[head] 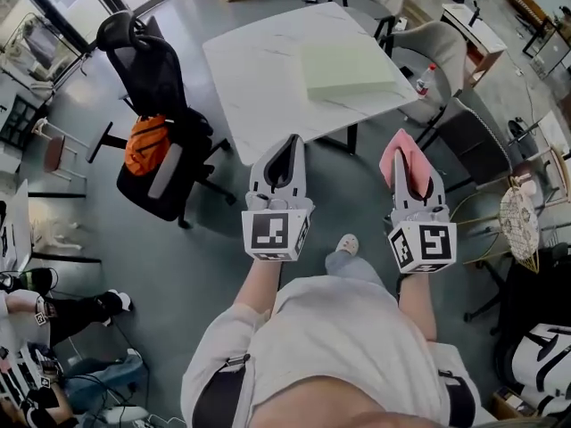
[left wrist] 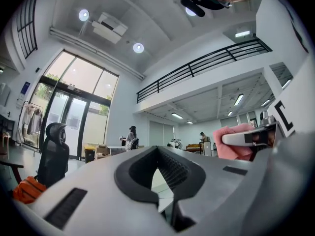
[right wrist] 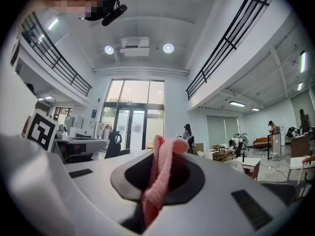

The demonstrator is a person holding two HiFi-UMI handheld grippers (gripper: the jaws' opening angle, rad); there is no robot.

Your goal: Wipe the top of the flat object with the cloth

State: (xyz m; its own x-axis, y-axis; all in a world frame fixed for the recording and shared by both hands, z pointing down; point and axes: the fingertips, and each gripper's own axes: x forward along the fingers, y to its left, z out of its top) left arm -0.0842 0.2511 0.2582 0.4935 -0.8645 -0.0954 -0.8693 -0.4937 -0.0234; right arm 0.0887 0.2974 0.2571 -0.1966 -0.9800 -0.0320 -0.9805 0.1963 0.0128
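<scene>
There are two grippers, one pink cloth (head: 397, 152), one pale green flat object (head: 348, 69) and one white worktop (head: 259, 69). The flat object lies on the worktop's right part. The left gripper (head: 289, 143) has its jaws together with nothing between them. The right gripper (head: 409, 175) is clamped on the cloth, which sticks out past its tips. Both hang in the air short of the worktop, well apart from the flat object.

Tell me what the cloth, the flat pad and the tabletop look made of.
Cloth: pink textile with a ribbed, knit-like weave, matte, hanging in soft folds.
Flat pad: pale green, matte, a thick slab with soft edges. Possibly foam, can't confirm.
Tabletop: white with faint grey veins, smooth. Could be marble or a marble-look laminate.
</scene>
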